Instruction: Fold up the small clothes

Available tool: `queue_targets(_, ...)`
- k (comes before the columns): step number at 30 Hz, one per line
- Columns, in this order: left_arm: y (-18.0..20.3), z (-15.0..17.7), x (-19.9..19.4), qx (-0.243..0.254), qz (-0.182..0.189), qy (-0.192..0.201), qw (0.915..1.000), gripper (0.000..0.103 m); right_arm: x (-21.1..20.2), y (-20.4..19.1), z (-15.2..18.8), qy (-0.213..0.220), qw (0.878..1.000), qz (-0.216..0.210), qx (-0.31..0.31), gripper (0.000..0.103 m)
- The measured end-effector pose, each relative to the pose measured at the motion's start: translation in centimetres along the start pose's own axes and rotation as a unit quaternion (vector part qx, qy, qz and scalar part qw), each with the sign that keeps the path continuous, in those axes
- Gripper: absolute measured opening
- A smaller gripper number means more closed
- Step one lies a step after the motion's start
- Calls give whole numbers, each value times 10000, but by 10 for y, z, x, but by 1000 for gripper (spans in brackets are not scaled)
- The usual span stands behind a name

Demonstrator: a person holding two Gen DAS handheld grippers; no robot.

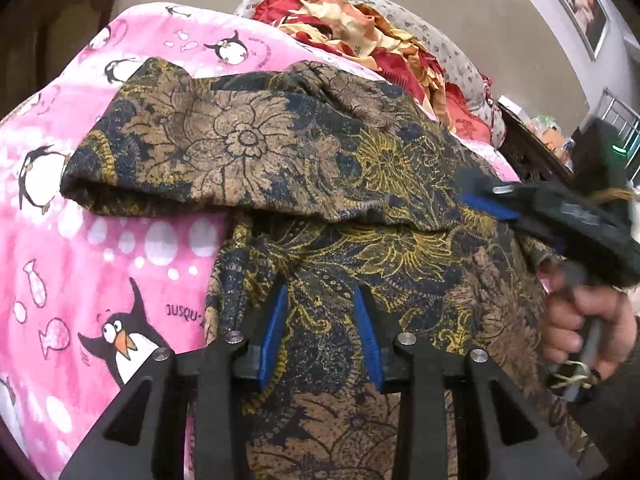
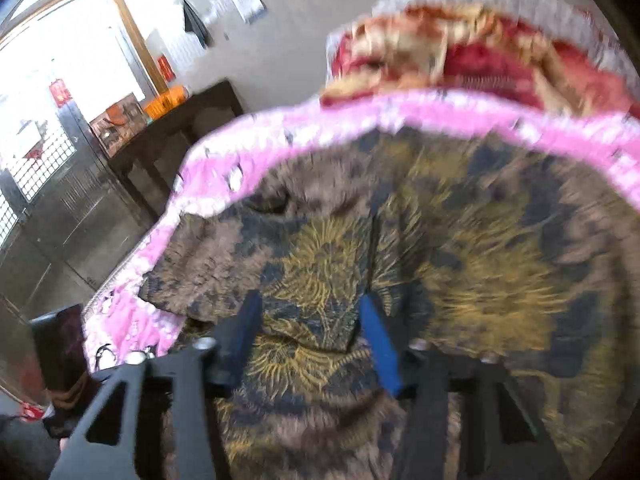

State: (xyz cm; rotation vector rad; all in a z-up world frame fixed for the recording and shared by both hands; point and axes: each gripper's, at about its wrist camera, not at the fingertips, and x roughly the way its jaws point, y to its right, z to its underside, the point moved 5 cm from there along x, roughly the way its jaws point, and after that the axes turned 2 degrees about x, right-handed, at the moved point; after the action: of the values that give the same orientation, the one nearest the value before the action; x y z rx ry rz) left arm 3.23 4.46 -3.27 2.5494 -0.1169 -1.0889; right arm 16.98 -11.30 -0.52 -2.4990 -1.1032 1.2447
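Note:
A brown, navy and yellow floral garment (image 1: 304,168) lies on a pink penguin blanket (image 1: 80,240), its left sleeve folded across the body. My left gripper (image 1: 322,300) is open just above the garment's lower part, nothing between its blue pads. My right gripper (image 1: 484,196) shows at the right in the left wrist view, over the garment's right side, held by a hand (image 1: 580,328). In the blurred right wrist view the right gripper (image 2: 312,308) is open over the garment (image 2: 460,260), near a folded edge.
A heap of red, cream and grey clothes (image 1: 380,36) lies behind the blanket (image 2: 440,116). A dark wooden table (image 2: 180,132) and a metal door (image 2: 48,184) stand to the left in the right wrist view. A framed picture (image 1: 580,4) hangs at the upper right.

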Motion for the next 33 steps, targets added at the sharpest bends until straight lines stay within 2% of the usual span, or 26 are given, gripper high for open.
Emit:
queue_targets(1,6,-1,4,85,-67,-2,9999,16,15,3,2,-115,9999,88,45,45)
queue_targets(3,4,-1,5,120,-132,-2,9998,16,35,10,6,-217,9995,71,208,43)
queue_targets(7,13,-4,12,24,-74,12,10000,16,61,22,8,-297,9969,-279,676,40)
queue_targets(8,-1,-1,9,9,-71,1,10000,16,63,24,7,-273,9949,-430,866,40)
queue_targets(11,-2,-4,10,-6,-62,-3,10000,16,66,25,5,-178,9895,-733,1234,40)
queue_targets(12,-1,-4,10,-9,-61,0,10000,16,65,23,6,-151,9888,-769,1266,31)
queue_targets(13,-2,-4,10,-6,-66,1,10000,16,65,20,7,-168,9889,-771,1256,15)
queue_targets(14,0,-4,10,4,-78,-3,10000,16,66,18,9,-193,9896,-737,1222,10)
queue_targets(17,1,-5,13,24,-99,-13,9999,16,56,2,2,-69,9936,-602,953,7)
queue_targets(22,1,-5,13,45,-128,-18,9999,16,-4,-2,-27,568,9935,-458,874,6)
queue_targets(26,2,-6,13,73,-167,-20,9998,16,-48,49,-27,609,9920,163,1095,6)
queue_targets(29,3,-6,13,103,-198,-24,9997,16,-60,100,-1,321,9871,561,1466,6)
queue_targets(33,4,-5,14,132,-235,-26,9996,16,-58,144,40,-33,9792,757,1882,6)
